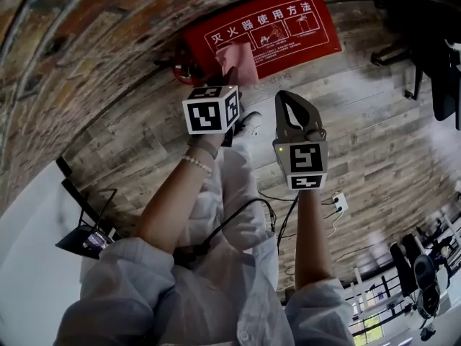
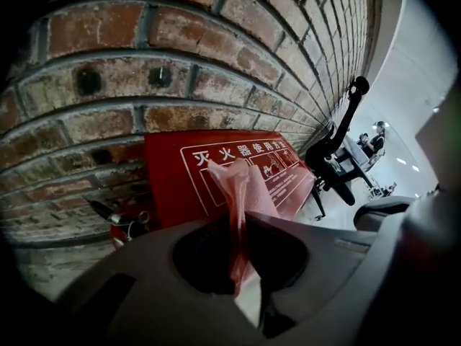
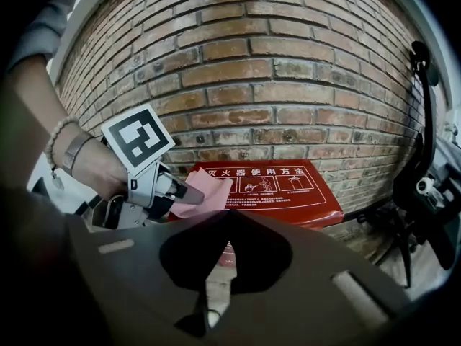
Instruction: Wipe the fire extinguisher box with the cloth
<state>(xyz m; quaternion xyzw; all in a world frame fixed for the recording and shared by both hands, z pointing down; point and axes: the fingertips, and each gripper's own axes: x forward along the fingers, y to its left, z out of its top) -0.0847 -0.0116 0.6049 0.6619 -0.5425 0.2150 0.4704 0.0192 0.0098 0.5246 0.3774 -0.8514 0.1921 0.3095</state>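
Note:
The red fire extinguisher box (image 1: 277, 27) stands on the floor against the brick wall, with white print on its slanted lid. My left gripper (image 1: 229, 74) is shut on a pink cloth (image 1: 242, 62), which hangs over the lid's left part. In the left gripper view the cloth (image 2: 241, 189) rises pinched between the jaws in front of the box (image 2: 173, 175). My right gripper (image 1: 285, 96) is shut and empty, held off to the right and short of the box. Its own view shows the box (image 3: 288, 193), the cloth (image 3: 205, 192) and the left gripper (image 3: 167, 193).
A brick wall (image 3: 238, 63) backs the box. Red extinguisher hardware (image 2: 126, 225) sits left of the box. A black chair frame (image 3: 421, 164) stands to the right. On the wood floor lie a power strip (image 1: 338, 203) with cables and a black stand (image 1: 86, 233).

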